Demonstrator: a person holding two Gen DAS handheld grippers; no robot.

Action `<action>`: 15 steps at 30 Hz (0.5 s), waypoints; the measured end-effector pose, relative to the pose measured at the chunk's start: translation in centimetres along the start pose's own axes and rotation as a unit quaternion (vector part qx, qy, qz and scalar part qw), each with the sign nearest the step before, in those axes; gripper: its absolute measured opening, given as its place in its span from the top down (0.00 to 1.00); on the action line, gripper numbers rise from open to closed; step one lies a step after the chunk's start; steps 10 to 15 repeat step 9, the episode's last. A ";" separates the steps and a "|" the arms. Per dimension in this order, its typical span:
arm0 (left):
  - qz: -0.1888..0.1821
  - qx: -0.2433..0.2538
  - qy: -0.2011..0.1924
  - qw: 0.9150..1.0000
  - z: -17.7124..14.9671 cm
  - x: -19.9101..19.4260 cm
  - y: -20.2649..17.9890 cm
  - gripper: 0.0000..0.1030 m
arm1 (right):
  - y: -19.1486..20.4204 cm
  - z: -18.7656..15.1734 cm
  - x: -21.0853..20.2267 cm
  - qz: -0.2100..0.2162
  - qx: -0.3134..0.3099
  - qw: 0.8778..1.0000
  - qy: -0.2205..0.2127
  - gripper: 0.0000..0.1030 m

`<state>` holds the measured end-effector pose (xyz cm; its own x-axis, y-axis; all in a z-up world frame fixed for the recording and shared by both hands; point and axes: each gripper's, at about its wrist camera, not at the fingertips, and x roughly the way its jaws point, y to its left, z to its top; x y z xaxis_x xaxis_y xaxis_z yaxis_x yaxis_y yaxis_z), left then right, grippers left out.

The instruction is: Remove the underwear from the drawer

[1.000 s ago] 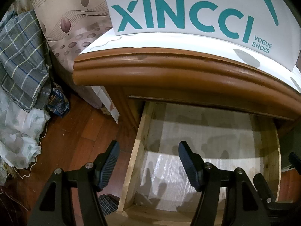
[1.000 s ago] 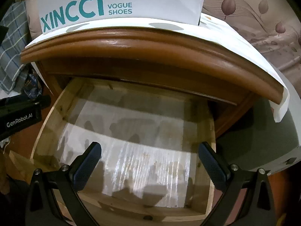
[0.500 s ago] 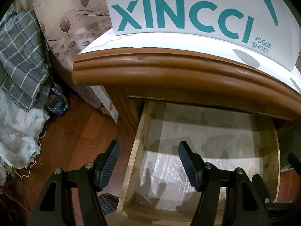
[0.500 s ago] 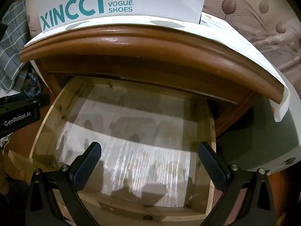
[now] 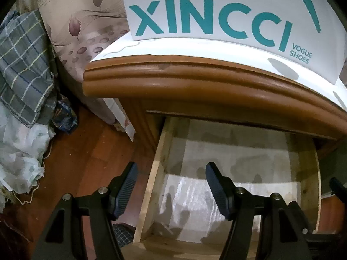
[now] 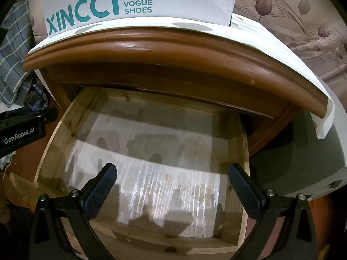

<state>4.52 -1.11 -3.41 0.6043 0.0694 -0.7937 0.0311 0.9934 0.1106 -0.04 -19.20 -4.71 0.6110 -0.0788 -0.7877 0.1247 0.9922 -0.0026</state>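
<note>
The pale wooden drawer [image 6: 243,143] of the brown nightstand [image 6: 173,49] stands pulled out below both grippers. Only its whitish lined bottom shows in it; no underwear is visible in either view. My right gripper [image 6: 172,186] hangs over the drawer's front half, open, with nothing between its fingers. My left gripper [image 5: 171,186] is open too and straddles the drawer's left wall [image 5: 151,179], one finger over the floor, the other over the drawer. In the right wrist view the left gripper's black body [image 6: 23,127] shows at the left edge.
A white shoe box [image 5: 227,15] printed XINCCI stands on the nightstand top. Plaid and pale cloths [image 5: 23,69] are heaped on the red-brown floor [image 5: 86,158] at the left. A leaf-patterned bed side [image 6: 303,26] lies behind, and a grey-white box [image 6: 299,162] sits right of the drawer.
</note>
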 end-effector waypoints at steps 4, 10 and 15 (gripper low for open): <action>0.001 -0.003 -0.010 1.000 0.1 -0.3 0.1 0.35 | 0.0 0.0 0.0 0.000 0.000 1.000 0.000 0.02; 0.000 0.002 -0.009 1.000 0.1 -0.6 0.1 0.35 | 0.0 0.0 0.0 0.000 0.000 1.000 0.000 0.02; 0.000 0.002 -0.009 1.000 0.1 -0.6 0.1 0.35 | 0.0 0.0 0.0 0.000 0.000 1.000 0.000 0.02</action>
